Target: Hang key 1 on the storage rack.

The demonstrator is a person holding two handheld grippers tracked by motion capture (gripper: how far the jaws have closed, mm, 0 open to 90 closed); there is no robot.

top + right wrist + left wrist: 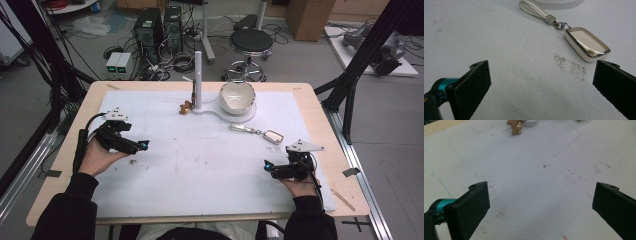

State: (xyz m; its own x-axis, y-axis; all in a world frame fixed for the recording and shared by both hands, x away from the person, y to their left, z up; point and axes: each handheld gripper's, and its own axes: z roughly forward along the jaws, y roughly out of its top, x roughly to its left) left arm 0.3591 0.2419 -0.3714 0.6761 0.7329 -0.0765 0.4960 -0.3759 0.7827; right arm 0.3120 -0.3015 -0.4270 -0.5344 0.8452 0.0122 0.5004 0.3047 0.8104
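Observation:
A cream key fob [273,136] [587,44] with a chrome rim lies flat on the white mat, joined by a ring to a pale strap [242,128] [535,10]. My right gripper [268,166] [541,82] rests low on the mat just short of the fob, open with nothing between its jaws. At the mat's left side my left gripper [142,146] [541,202] is open over bare mat. Farther back stand a white bowl [237,96] on a white stand [198,80] with an upright post, and a small brown charm [185,107] [515,125] lies at the post's foot.
A white mat [200,160] covers most of the wooden table [60,165]. Black frame posts [350,90] rise at the table's right and left. A stool [250,45], computer towers and cables sit on the floor beyond the far edge.

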